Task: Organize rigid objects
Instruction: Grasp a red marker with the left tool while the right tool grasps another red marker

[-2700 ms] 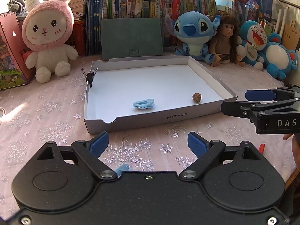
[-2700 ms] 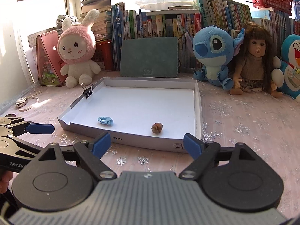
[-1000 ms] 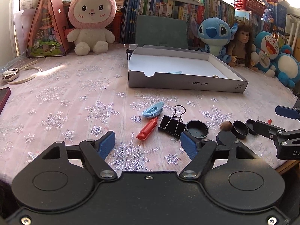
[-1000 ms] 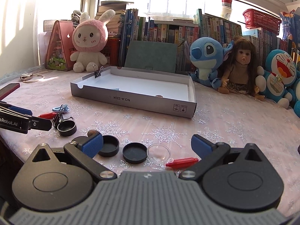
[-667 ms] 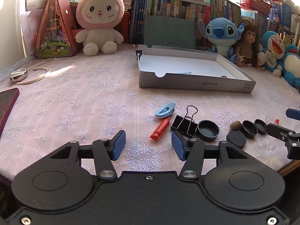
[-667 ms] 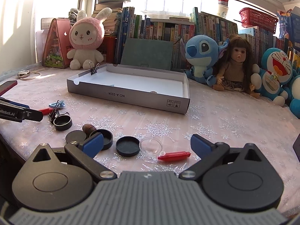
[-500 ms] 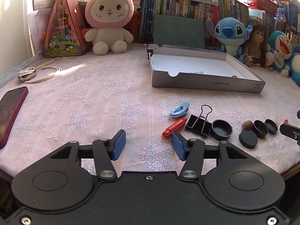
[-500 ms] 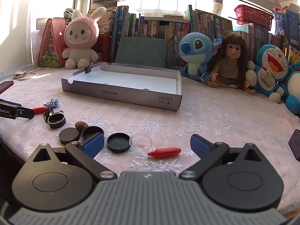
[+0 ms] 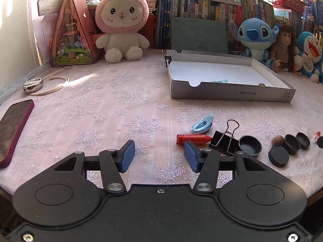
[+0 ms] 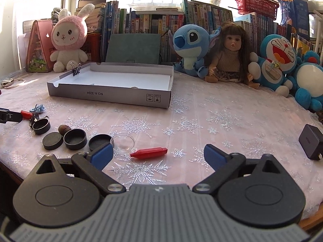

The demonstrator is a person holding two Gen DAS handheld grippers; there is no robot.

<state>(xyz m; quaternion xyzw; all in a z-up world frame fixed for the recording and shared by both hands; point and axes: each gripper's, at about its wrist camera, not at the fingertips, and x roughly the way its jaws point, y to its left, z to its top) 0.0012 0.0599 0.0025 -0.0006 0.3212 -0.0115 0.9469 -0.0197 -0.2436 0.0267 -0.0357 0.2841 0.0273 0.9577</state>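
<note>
A grey cardboard tray (image 9: 232, 95) (image 10: 109, 95) holds a blue clip (image 9: 219, 81) and a nut (image 9: 261, 84); a black binder clip (image 10: 76, 70) grips its rim. On the cloth lie a blue clip (image 9: 202, 124), a red crayon (image 9: 193, 139), a binder clip (image 9: 225, 139), black caps (image 9: 250, 145) (image 10: 75, 138), a nut (image 10: 64, 129), a clear lid (image 10: 122, 142) and a second red crayon (image 10: 149, 152). My left gripper (image 9: 157, 156) is open and empty, just left of the first crayon. My right gripper (image 10: 157, 156) is open and empty above the second crayon.
Plush toys (image 10: 67, 40), a doll (image 10: 232, 54), a green case (image 10: 134, 48) and books line the back. A red phone (image 9: 14, 129) and a corded gadget (image 9: 33, 84) lie at the left. A black charger (image 10: 310, 141) lies near the right edge.
Both grippers pulled back from the tray to the near edge of the table. The left jaws narrowed somewhat and the view swung left; the right view swung right.
</note>
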